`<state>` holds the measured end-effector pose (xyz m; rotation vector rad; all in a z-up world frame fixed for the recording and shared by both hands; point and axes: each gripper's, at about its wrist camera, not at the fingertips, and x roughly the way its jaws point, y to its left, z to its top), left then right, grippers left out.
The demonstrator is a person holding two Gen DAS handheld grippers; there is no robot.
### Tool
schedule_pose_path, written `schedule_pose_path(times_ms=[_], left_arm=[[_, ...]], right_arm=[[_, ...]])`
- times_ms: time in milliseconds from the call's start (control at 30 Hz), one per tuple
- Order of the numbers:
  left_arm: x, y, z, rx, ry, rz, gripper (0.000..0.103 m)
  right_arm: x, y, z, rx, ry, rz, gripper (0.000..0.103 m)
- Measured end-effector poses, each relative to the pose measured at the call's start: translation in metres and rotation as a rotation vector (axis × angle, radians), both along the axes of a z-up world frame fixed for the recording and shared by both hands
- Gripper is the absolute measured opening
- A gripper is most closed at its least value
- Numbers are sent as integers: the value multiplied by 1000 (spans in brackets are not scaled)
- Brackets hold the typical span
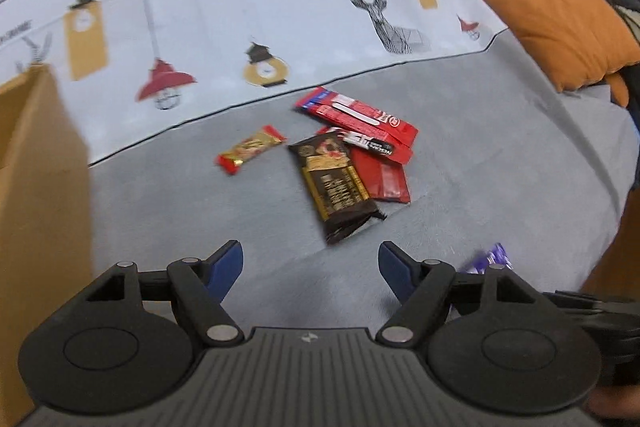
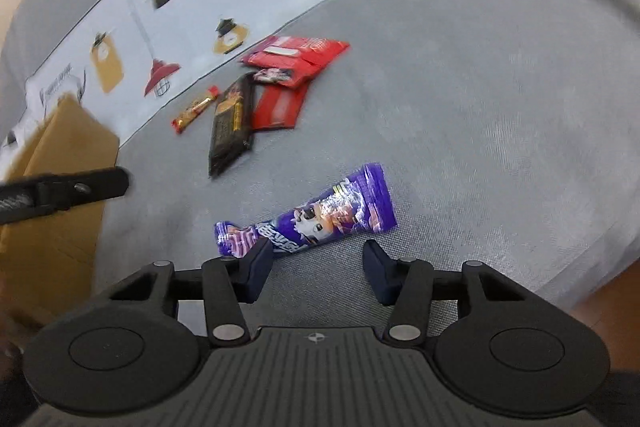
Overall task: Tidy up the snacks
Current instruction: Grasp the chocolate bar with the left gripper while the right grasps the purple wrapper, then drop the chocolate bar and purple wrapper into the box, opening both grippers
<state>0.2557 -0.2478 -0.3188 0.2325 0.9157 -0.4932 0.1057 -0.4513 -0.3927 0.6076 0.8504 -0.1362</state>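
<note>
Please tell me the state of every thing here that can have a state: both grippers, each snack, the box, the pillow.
Left gripper: open, empty, above the sofa.
Right gripper: open, empty, just short of the purple pack.
Purple pack: sealed, lying flat, alone.
Dark bar: sealed, flat, overlapping the red packs.
Red packs: piled, overlapping.
Small gold bar: sealed, flat, apart from the pile.
Box: upright; inside not visible.
Pillow: leaning on the backrest.

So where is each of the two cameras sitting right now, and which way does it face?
Left wrist: on the left gripper, open, looking down its fingers across the grey cover at the snack pile, box to its left.
Right wrist: on the right gripper, open, just short of the purple packet; the other gripper's black arm enters at left.
Shared: pile, purple packet, box, printed cloth.
</note>
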Motion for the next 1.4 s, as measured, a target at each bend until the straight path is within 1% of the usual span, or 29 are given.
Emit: schedule_pose_path(times_ms=[33, 100, 167, 200, 233, 267, 300, 333, 367, 400, 433, 467, 533, 567, 600, 633, 700, 733, 767, 833, 900, 933, 967, 1000, 1100, 1267, 1333, 1400], left_arm=[[7, -6, -6, -11, 14, 7, 80], [23, -15, -15, -43, 46, 36, 80], [41, -25, -21, -57, 66, 62, 80], [49, -30, -23, -51, 69, 67, 80], [57, -34, -29, -50, 78, 65, 73], [63, -38, -33, -54, 92, 60, 31], [71, -39, -42, -52, 138, 51, 7], [73, -37, -45, -70, 148, 61, 5], [75, -33, -45, -105, 147, 65, 0], [76, -30, -46, -112, 155, 63, 0], [75, -26, -46, -109, 159, 68, 0], [74, -22, -46, -99, 160, 74, 0], [71, -13, -46, -90, 183, 91, 0], [71, -8, -43, -103, 196, 104, 0], [71, -3, -40, -134, 209, 112, 0], [72, -2, -37, -154, 215, 117, 2], [78, -7, -32, -175, 213, 114, 29], [82, -13, -32, -169, 215, 114, 66], [84, -20, -33, -162, 210, 112, 85], [86, -37, -39, -142, 199, 83, 82], [89, -50, -52, -107, 219, 67, 46], [88, -51, -56, -97, 219, 67, 44], [86, -51, -56, -106, 199, 62, 43], [85, -50, -56, -106, 197, 54, 43], [77, -38, -43, -82, 182, 65, 41], [51, 4, 8, -66, 109, 64, 40], [37, 22, 33, -76, 73, 66, 40], [25, 50, 64, -99, 35, 86, 40]], right_arm=[[1, -8, -2, 56, -31, -22, 54], [7, -20, -5, 108, -64, -54, 61], [17, -27, -9, 164, -91, -94, 73], [21, -30, -12, 189, -107, -109, 73], [29, -30, -12, 176, -109, -107, 71], [38, -26, -10, 119, -100, -83, 57], [48, -19, -7, 33, -78, -61, 39], [55, -12, -5, -44, -56, -44, 19], [62, -8, -6, -72, -55, -23, 18], [68, -9, -8, -45, -69, -25, 18], [71, -12, -9, -3, -84, -36, 18], [73, -11, -9, 16, -89, -47, 18], [76, -7, -4, 23, -98, -52, 18], [77, -4, 1, 21, -112, -46, 18], [78, -2, 7, 10, -125, -37, 18], [79, 2, 13, -11, -137, -26, 18], [75, 6, 21, -48, -155, -16, 18], [73, 5, 23, -63, -158, -20, 18], [69, 4, 24, -74, -156, -27, 18], [65, -6, 20, -67, -144, -54, 18], [59, -16, 17, -63, -130, -83, 18], [57, -21, 16, -60, -127, -97, 18], [57, -24, 15, -56, -128, -105, 18], [57, -25, 16, -57, -131, -111, 18], [60, -22, 26, -57, -155, -98, 18], [69, 6, 56, -64, -215, -19, 18], [69, 25, 73, -85, -248, 22, 18], [68, 47, 90, -95, -280, 60, 18]])
